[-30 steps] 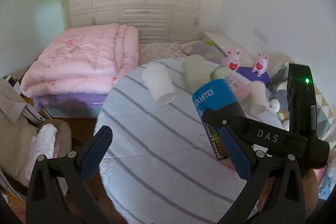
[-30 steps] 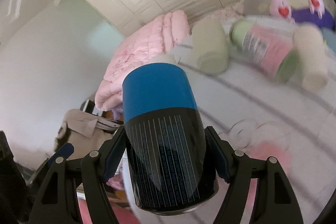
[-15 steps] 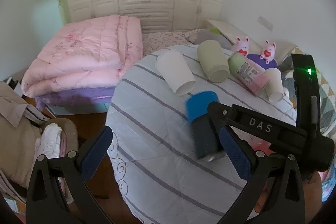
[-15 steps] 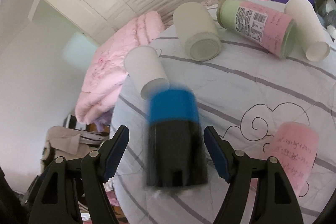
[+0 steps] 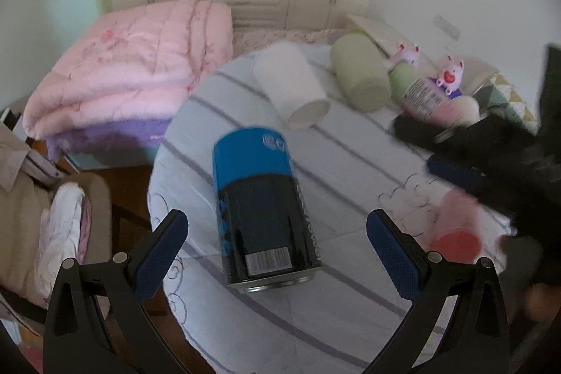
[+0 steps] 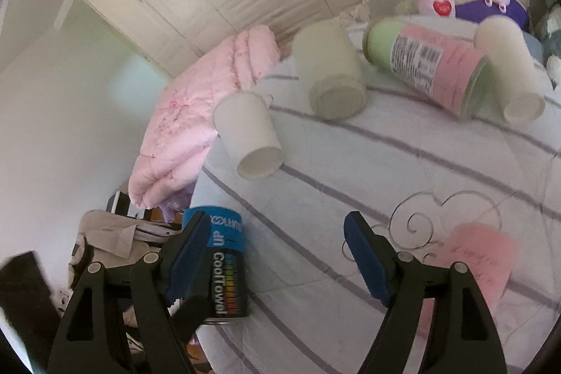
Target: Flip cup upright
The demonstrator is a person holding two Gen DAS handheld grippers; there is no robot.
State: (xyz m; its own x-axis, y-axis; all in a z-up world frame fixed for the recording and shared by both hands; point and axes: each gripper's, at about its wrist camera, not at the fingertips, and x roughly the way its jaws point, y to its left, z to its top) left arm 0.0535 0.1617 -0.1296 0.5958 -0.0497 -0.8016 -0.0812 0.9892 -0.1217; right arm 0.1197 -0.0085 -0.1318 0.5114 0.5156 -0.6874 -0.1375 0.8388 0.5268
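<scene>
Released a second ago from the right gripper (image 6: 277, 262), the blue-and-black cylindrical cup with a metal rim (image 5: 263, 209) now stands on the round table under its white, purple-striped cloth (image 5: 350, 163), blue end up and metal rim down, near the table's edge. That gripper has backed away to the cup's right with its jaws spread wide and empty; in its own view the cup sits just behind the left finger. The left gripper (image 5: 277, 251) has swung in so the cup lies between its blue pads, jaws wide apart and touching nothing.

Whether the cup's mouth is at the rim end cannot be told, so I can't judge it truly upright. Other cups lie on their sides farther back: a white paper cup (image 5: 294, 86), a pale green cup (image 5: 361, 77), a pink-and-green labelled cup (image 6: 427, 65), plus a pink cup (image 6: 480, 258) close by.

Risk: the soft cloth gives poor footing, and a nudge from either finger could tip the tall cup off the near edge
</scene>
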